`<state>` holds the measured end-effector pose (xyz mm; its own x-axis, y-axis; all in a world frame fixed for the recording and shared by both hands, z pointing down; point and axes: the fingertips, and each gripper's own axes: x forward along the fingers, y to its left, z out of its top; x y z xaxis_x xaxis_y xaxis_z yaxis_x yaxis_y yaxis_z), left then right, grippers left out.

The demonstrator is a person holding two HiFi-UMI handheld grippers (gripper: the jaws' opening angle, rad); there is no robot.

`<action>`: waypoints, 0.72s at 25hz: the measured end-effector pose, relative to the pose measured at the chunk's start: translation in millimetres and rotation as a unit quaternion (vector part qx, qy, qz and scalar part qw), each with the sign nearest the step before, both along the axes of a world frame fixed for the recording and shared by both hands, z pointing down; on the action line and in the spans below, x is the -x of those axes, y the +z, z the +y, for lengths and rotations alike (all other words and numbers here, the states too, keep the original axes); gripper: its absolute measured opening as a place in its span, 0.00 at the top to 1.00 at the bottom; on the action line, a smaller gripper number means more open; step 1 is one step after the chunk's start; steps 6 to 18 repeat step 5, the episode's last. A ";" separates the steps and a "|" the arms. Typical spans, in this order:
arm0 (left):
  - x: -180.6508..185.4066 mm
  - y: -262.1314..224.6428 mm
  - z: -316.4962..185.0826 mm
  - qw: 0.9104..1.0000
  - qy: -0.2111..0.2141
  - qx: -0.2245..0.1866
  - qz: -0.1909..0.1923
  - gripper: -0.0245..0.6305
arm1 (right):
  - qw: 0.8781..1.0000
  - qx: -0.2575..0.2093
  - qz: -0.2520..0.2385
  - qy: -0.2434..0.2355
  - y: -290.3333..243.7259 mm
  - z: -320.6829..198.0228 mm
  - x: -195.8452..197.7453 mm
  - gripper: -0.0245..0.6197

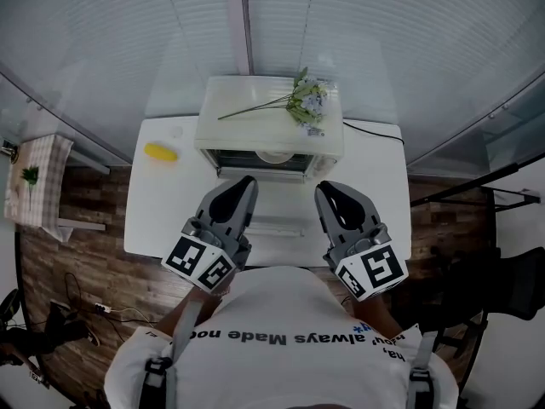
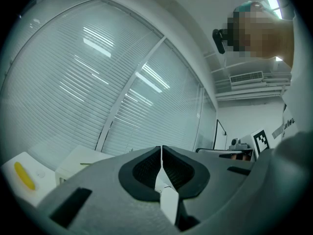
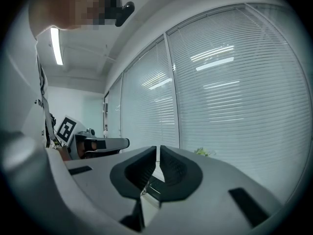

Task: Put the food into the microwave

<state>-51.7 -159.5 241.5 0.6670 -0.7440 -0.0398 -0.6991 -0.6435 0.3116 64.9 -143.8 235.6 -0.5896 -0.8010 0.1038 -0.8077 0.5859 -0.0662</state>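
Left hand-held gripper (image 1: 246, 182) and right hand-held gripper (image 1: 327, 189) hover shut and empty before the microwave (image 1: 271, 126); the yellow food (image 1: 160, 152) lies on the tabletop (image 1: 375, 186), left of it; a careless pinch could roll it over the nearby edge.

A white microwave (image 1: 223, 126) stood at the back of the white table (image 1: 153, 211), its door (image 1: 274, 225) folded down toward the person. A flower sprig (image 1: 302, 100) lay across its top. A yellow food item (image 1: 161, 152) lay on the table just left of it. The left gripper (image 1: 247, 181) and right gripper (image 1: 324, 188) hovered side by side before the opening, jaws together.
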 end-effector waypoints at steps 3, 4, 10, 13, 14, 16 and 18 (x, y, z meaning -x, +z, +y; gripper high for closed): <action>-1.2 0.8 0.1 1.000 0.002 0.003 0.003 0.93 | 1.000 0.001 -0.001 -0.001 0.7 -0.3 0.8 0.92; -1.7 1.1 0.1 1.000 0.002 0.003 0.004 0.93 | 1.000 0.002 -0.001 -0.001 1.1 -0.4 1.1 0.92; -2.3 1.3 0.2 1.000 0.003 0.003 0.005 0.93 | 1.000 0.002 -0.001 -0.002 1.6 -0.5 1.4 0.92; -2.3 1.3 0.2 1.000 0.003 0.003 0.005 0.93 | 1.000 0.002 -0.001 -0.002 1.6 -0.5 1.4 0.92; -2.3 1.3 0.2 1.000 0.003 0.003 0.005 0.93 | 1.000 0.002 -0.001 -0.002 1.6 -0.5 1.4 0.92; -2.3 1.3 0.2 1.000 0.003 0.003 0.005 0.93 | 1.000 0.002 -0.001 -0.002 1.6 -0.5 1.4 0.92; -2.3 1.3 0.2 1.000 0.003 0.003 0.005 0.93 | 1.000 0.002 -0.001 -0.002 1.6 -0.5 1.4 0.92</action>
